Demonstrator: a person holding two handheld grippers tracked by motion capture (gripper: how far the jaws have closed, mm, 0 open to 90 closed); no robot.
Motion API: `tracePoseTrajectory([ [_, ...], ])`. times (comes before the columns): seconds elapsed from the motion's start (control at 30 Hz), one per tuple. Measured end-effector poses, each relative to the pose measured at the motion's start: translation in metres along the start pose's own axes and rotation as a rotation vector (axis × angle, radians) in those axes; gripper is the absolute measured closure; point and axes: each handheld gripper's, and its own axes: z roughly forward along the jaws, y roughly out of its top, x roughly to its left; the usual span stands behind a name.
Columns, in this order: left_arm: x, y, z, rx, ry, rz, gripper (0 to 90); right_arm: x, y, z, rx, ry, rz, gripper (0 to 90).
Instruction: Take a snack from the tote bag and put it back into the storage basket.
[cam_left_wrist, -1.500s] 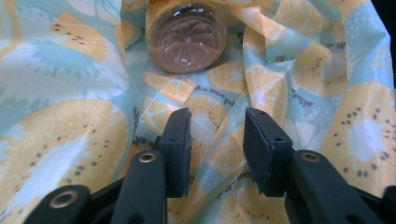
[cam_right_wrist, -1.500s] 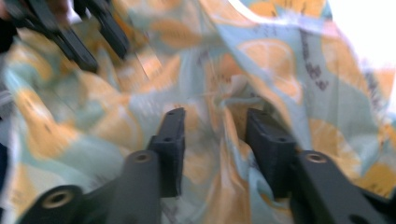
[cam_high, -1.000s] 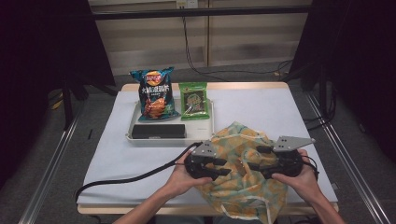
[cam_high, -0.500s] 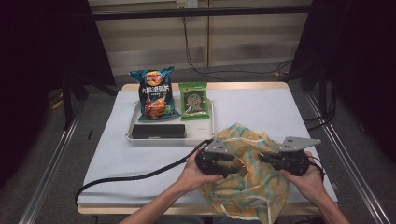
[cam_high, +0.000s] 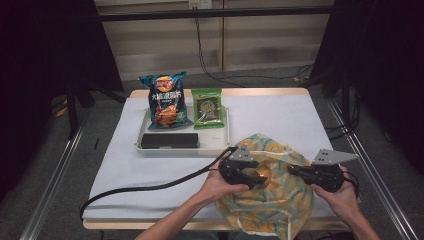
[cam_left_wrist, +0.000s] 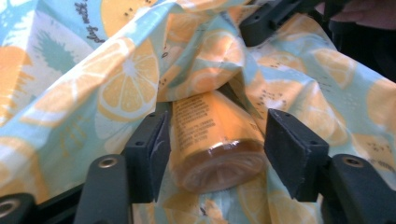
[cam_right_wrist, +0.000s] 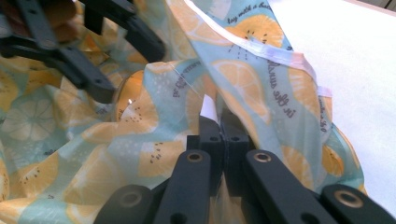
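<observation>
Cotton-look bag, pale teal with orange citrus-slice print and script lettering, sits crumpled at the near right corner of the bench, spilling over the near edge. Orange bottle with a printed label lies on its side in the bag mouth, flat base toward the left gripper view camera. Left hand-held gripper: jaws wide, one each side of the bottle, left pad touching or nearly, right pad clear of it. Right hand-held gripper: jaws pinched tight on a fold of the bag's hemmed rim. Versus 0.5 s ago: left one has pushed further right into the bag opening, right one holds about the same spot, fabric bunched a bit differently. Fabric is thin, matte, creased; bottle smooth, glossy, cylindrical; jaws flat black blocks. White tray near the bench's far left carries a chip bag, a green packet and a flat black box.
</observation>
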Motion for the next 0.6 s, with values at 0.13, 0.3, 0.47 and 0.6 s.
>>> tracePoseTrajectory([
  [0.13,0.002,-0.001,0.006,0.002,-0.001,0.004,37.0,0.0,0.0,0.001,-0.003,0.009,0.0,89.6],
  [0.3,-0.002,-0.004,0.017,0.038,0.037,0.033,30.0,0.0,0.0,0.002,-0.002,0.011,-0.003,89.5],
  [0.47,-0.001,-0.007,0.023,0.029,0.023,0.037,28.7,0.0,0.0,0.001,-0.005,0.013,-0.004,89.5],
  [0.6,-0.001,-0.008,0.025,0.034,0.024,0.041,27.9,0.001,0.001,0.004,-0.001,0.018,-0.008,89.6],
])
